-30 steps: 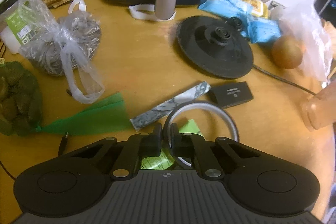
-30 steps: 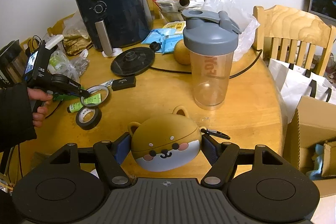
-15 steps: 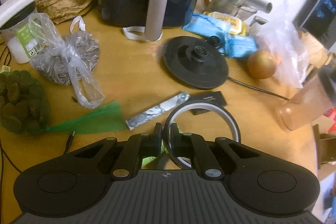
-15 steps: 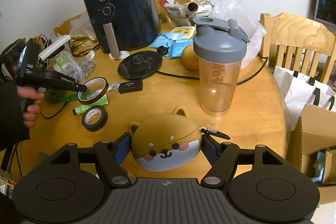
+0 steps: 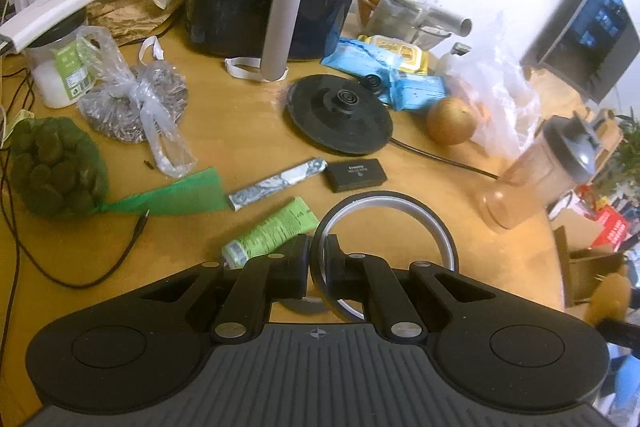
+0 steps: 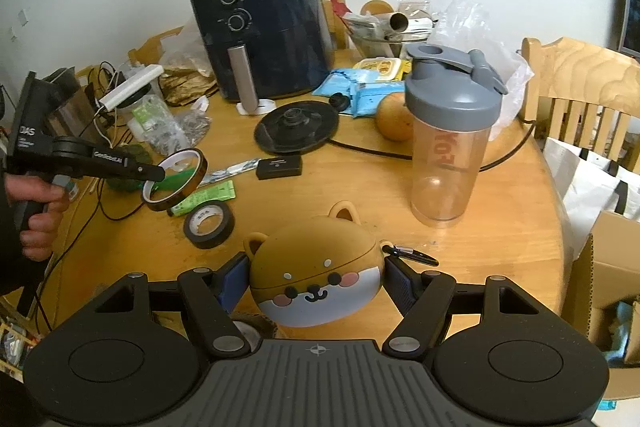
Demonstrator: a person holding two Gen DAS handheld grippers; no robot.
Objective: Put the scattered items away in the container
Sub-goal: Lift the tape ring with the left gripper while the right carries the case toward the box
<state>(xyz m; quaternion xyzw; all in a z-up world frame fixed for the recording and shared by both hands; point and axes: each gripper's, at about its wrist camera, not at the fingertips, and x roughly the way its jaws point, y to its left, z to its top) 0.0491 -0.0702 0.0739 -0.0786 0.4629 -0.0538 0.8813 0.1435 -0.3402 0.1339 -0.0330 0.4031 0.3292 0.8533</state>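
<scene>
We're seeing two tape rolls: the left gripper (image 5: pixel 317 269) is pinching the amber tape roll (image 6: pixel 175 180) by its wall, holding it clear above the tabletop (image 6: pixel 340 195), ring tilted, hole facing up and toward us; the black tape roll (image 6: pixel 209 224) is lying flat just below it. The right gripper (image 6: pixel 316 285) is clamping one dog-face case (image 6: pixel 316 281) near the tabletop's near edge. One green tube (image 5: pixel 272 233), one black card box (image 5: pixel 356 175) and one shaker bottle (image 6: pixel 452 143) are crowding the middle.
</scene>
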